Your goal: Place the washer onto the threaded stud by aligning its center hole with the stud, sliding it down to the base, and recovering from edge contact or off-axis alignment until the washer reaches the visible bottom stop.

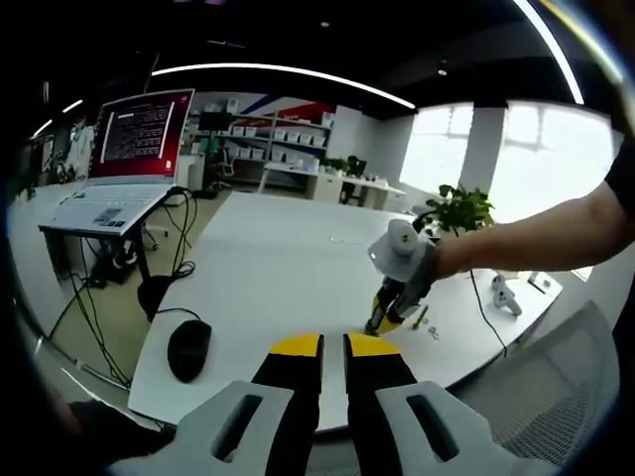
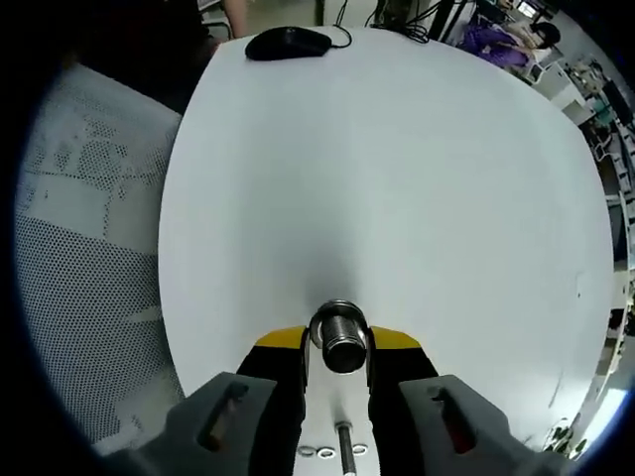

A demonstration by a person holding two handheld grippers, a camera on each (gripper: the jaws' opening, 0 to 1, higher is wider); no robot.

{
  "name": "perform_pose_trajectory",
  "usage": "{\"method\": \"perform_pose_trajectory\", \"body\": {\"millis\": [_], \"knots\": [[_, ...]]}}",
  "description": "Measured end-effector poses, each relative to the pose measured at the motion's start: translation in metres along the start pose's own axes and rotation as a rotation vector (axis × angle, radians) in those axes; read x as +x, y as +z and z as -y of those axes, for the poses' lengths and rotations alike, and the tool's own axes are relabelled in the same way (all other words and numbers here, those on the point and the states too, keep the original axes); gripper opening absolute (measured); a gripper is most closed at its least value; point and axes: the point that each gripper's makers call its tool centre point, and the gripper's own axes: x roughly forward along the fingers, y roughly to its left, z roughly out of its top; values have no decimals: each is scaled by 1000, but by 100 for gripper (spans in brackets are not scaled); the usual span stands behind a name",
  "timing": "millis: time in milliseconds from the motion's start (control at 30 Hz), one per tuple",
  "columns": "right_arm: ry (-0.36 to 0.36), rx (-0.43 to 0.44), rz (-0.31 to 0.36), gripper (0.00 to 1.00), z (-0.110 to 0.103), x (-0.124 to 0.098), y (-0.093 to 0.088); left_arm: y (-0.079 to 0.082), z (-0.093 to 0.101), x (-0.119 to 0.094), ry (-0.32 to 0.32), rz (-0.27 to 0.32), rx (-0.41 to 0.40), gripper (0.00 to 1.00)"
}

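The right gripper (image 2: pixel 338 349) pinched the threaded stud (image 2: pixel 342 339) between its jaws, steadying it above the bench (image 2: pixel 397 178). The left gripper (image 1: pixel 332 347) waited, jaws nearly together, empty.

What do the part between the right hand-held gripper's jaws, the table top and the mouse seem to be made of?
Threaded stud: likely bare metal, silvery with glinting thread ridges. The right hand-held gripper appears shut on it.
Table top: smooth, matte white, probably laminate; the pictures leave it open.
Mouse: black, faint sheen, likely moulded plastic.
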Motion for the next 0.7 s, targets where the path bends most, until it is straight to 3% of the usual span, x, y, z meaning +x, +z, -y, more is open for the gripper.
{"method": "perform_pose_trajectory", "body": {"millis": [233, 367, 400, 467, 700], "knots": [[10, 12, 8, 23, 1, 6, 0, 0, 0, 0, 1, 2, -3, 5], [5, -38, 34, 26, -5, 3, 2, 0, 0, 0, 2, 3, -3, 5], [-28, -8, 55, 33, -1, 0, 4, 0, 0, 0, 1, 2, -3, 5], [-29, -2, 69, 42, -4, -7, 6, 0, 0, 0, 1, 1, -3, 5], [-79, 0, 181, 42, -10, -45, 15, 0, 0, 0, 0, 0, -1, 5]]}}
